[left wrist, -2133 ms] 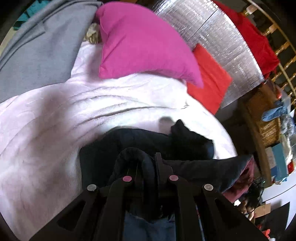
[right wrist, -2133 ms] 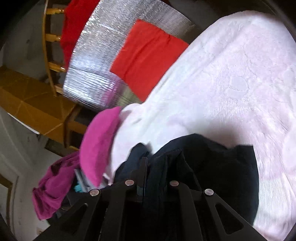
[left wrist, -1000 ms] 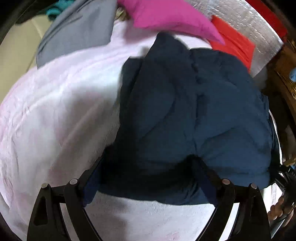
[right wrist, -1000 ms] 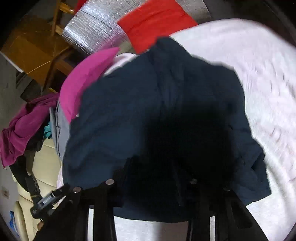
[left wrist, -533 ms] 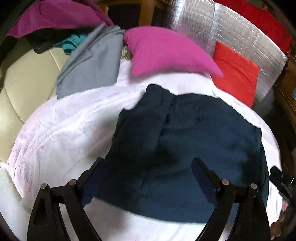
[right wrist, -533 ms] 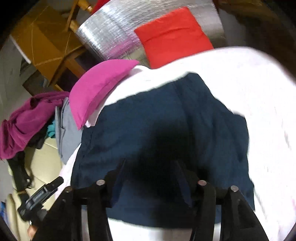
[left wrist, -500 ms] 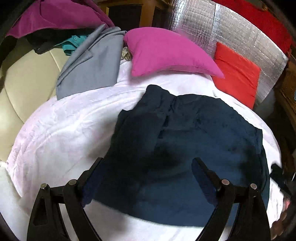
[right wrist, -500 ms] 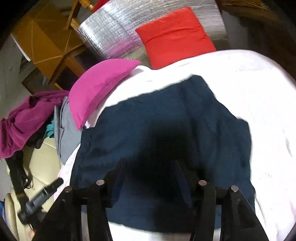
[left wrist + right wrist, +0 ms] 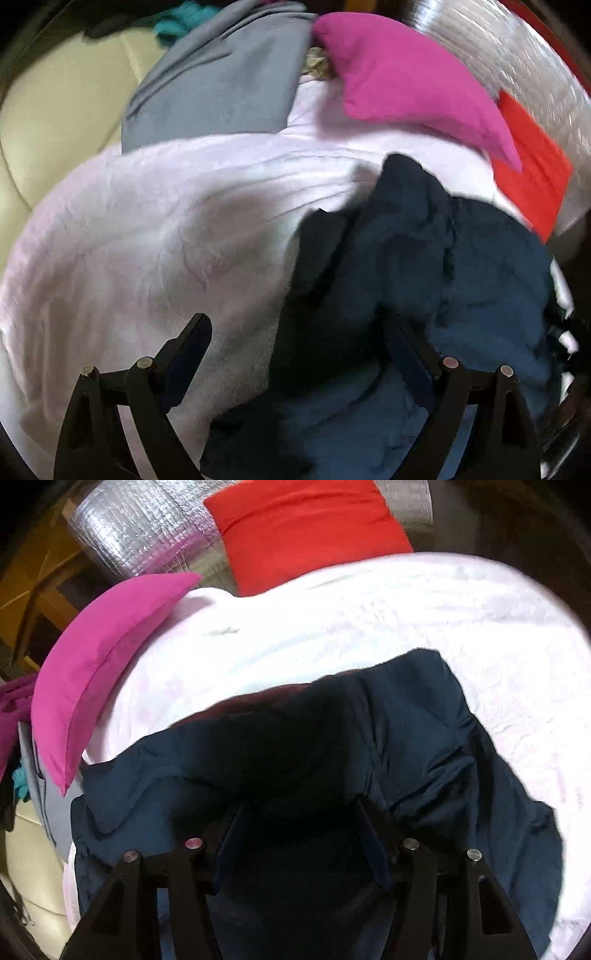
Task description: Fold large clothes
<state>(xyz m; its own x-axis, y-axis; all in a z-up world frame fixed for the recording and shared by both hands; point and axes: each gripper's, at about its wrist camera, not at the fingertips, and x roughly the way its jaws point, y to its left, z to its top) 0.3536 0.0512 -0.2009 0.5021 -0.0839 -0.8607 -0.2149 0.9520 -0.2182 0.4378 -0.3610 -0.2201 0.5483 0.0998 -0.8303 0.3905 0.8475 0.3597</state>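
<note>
A large dark navy garment (image 9: 424, 280) lies rumpled on the pale pink blanket (image 9: 147, 240); it also fills the lower part of the right wrist view (image 9: 332, 775). My left gripper (image 9: 295, 328) is open just above the garment's near left edge, holding nothing. My right gripper (image 9: 301, 808) is open over the garment's near middle, holding nothing. The cloth under both grippers is in shadow.
A magenta pillow (image 9: 406, 74) and a grey garment (image 9: 221, 85) lie at the blanket's far side. A red cushion (image 9: 306, 528) leans on silver foil sheeting (image 9: 140, 528). A cream sofa (image 9: 55, 122) is at the left. Wooden furniture (image 9: 33, 579) stands behind.
Both grippers let go of the navy garment and opened. The garment was spread flat, and now lies more bunched and nearer as both grippers dropped lower towards it.
</note>
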